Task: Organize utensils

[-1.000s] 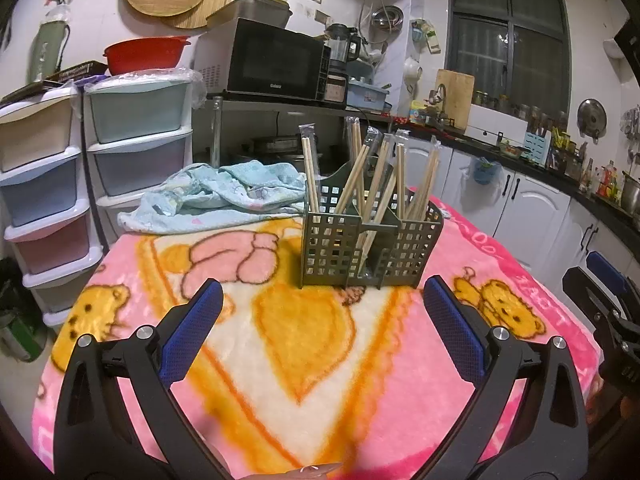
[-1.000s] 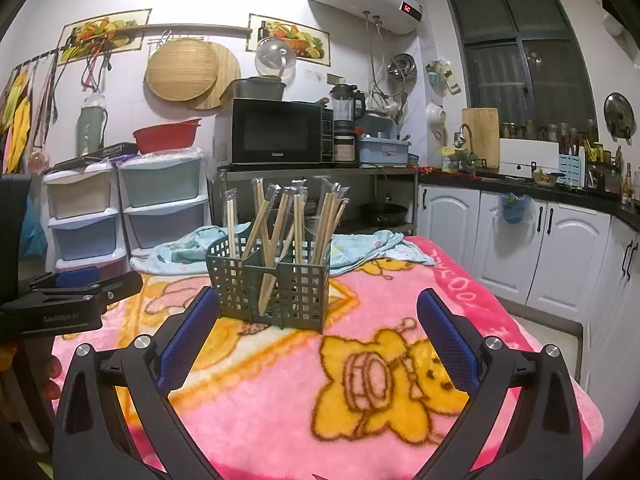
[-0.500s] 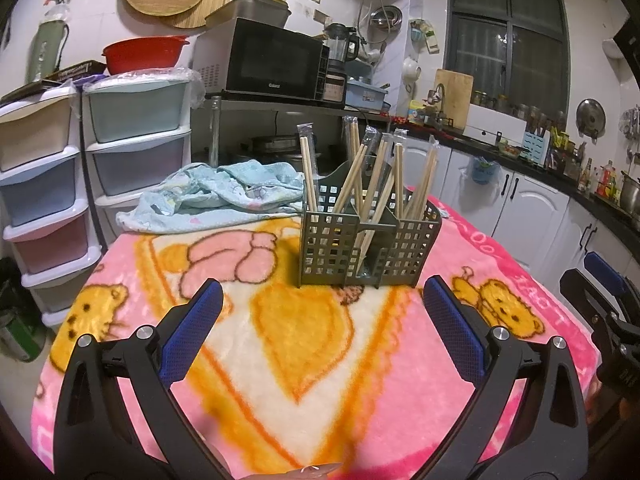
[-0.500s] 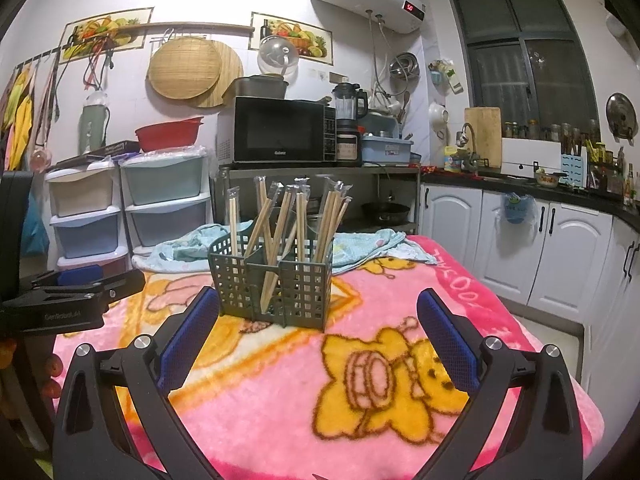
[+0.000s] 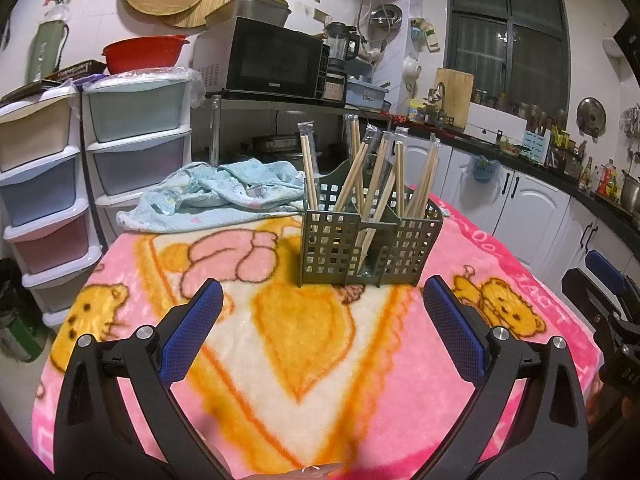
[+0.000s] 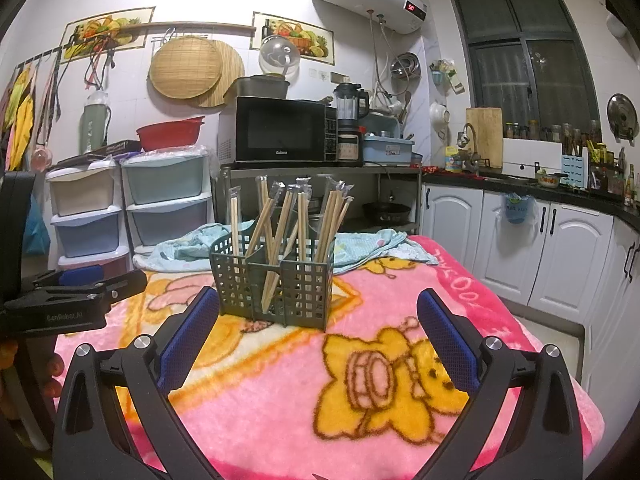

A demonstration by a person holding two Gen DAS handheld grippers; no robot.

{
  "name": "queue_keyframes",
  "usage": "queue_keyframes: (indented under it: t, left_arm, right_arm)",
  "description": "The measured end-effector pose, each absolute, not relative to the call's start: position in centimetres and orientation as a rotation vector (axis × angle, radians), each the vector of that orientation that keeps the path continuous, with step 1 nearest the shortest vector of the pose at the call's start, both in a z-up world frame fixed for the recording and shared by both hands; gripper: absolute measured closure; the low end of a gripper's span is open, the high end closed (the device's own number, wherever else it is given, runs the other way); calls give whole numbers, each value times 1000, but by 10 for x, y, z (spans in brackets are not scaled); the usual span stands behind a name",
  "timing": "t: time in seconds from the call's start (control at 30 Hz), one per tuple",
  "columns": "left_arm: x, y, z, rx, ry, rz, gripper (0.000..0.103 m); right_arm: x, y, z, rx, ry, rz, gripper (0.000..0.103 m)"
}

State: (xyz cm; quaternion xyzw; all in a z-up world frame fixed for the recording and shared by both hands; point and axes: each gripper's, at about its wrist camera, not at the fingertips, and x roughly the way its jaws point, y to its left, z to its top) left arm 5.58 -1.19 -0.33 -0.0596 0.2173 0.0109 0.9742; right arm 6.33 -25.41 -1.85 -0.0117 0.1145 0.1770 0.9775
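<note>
A grey-green slotted utensil holder (image 5: 368,248) stands on the pink cartoon blanket (image 5: 312,360) that covers the table. Several pairs of wrapped wooden chopsticks (image 5: 372,176) stand upright and leaning in its compartments. The holder also shows in the right wrist view (image 6: 276,280) with the chopsticks (image 6: 292,220). My left gripper (image 5: 320,304) is open and empty, short of the holder. My right gripper (image 6: 316,312) is open and empty, also short of the holder. Each gripper shows at the edge of the other's view.
A crumpled light-blue cloth (image 5: 224,192) lies on the table behind the holder. Plastic drawer units (image 5: 132,152) stand at the left. A microwave (image 5: 272,60) sits on a shelf behind. White cabinets (image 6: 520,248) run along the right.
Almost nothing has changed. Both grippers stay open, with only a slight drift of the views.
</note>
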Motion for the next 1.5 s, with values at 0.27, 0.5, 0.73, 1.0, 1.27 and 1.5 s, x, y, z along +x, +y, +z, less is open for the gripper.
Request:
queue_keyframes:
  t: [0.27,0.5,0.73,1.0,1.27,1.5]
  left_arm:
    - [55,-12,-3,-123,435,22,11]
    - [57,-12,-5,-131,451,8,11]
    - [60,-13,-10,-140,470,-3,11]
    - [64,-13,-13,-134,487,2,11]
    - [65,-15,-15,-136,493,-11,11]
    - [79,6,-23,-164,544,39,11]
  right_arm:
    - [63,-253,-19,-24,232,356,7]
    - [63,-253,-19,-29,233,355,7]
    - [63,-253,-20,-35,232,352,7]
    - [66,-256,-21,-33,234,344,7]
    - [67,-258,-20,-31,241,341,7]
    - [78,-269,-22,-20,277,303,7]
